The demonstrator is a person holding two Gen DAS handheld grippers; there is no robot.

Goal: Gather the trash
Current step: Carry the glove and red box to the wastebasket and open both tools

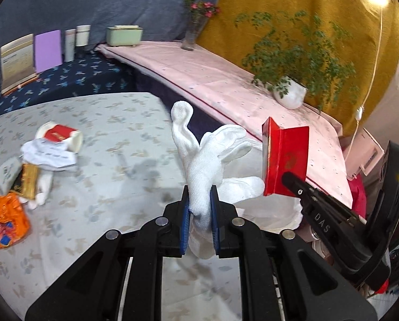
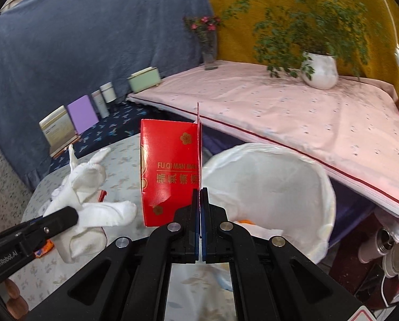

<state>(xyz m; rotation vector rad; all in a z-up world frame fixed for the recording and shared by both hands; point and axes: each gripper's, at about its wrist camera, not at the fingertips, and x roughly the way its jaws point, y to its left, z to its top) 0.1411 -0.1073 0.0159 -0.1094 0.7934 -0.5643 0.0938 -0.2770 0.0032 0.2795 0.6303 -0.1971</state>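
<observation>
Bin liner (image 2: 279, 187), white and open at centre right of the right wrist view, sits just beyond the right tool (image 2: 200, 190) pinching a red carton (image 2: 170, 171), nearer than the left tool (image 1: 200, 192) clamping a white glove (image 1: 207, 165).

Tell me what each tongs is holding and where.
Left tongs pinch the white glove near its cuff. Right tongs pinch the red box by its thin flap edge.

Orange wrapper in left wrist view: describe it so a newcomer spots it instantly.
Start at the pale floral-print table and go to its left edge, where a trash pile holds a tipped paper cup and crumpled paper. The orange wrapper lies nearest the camera, the only bright orange, crinkled piece, with a blue patch.
</observation>
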